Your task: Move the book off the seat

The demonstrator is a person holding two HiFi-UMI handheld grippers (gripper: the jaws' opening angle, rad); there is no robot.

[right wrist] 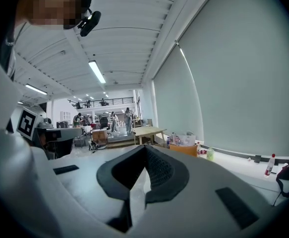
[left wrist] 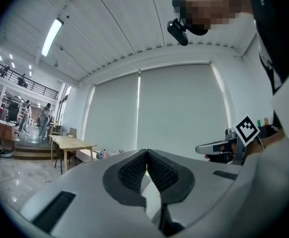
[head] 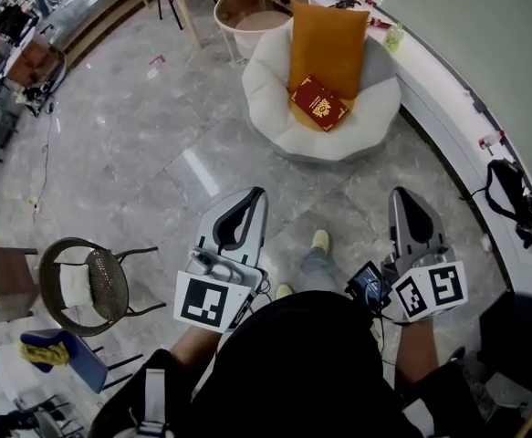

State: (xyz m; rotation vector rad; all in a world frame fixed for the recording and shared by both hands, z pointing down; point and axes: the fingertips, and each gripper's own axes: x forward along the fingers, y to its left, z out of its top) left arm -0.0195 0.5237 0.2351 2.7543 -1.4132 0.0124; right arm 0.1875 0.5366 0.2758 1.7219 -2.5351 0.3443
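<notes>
A red book [head: 319, 102] with a gold emblem lies on the seat of a round white armchair [head: 275, 108], leaning against an orange cushion [head: 328, 48]. My left gripper [head: 247, 198] and right gripper [head: 402, 197] are held side by side over the floor, well short of the chair. Both point toward it. Each gripper's own view shows the jaws closed together with nothing between them: the left gripper [left wrist: 146, 152] and the right gripper [right wrist: 145, 150].
A round wooden side table [head: 256, 12] stands behind the armchair. A white ledge [head: 448, 89] curves along the right wall, with a black bag [head: 516, 203] by it. A wire chair [head: 92, 281] stands at the lower left. My foot [head: 320, 241] is on the grey marble floor [head: 156, 153].
</notes>
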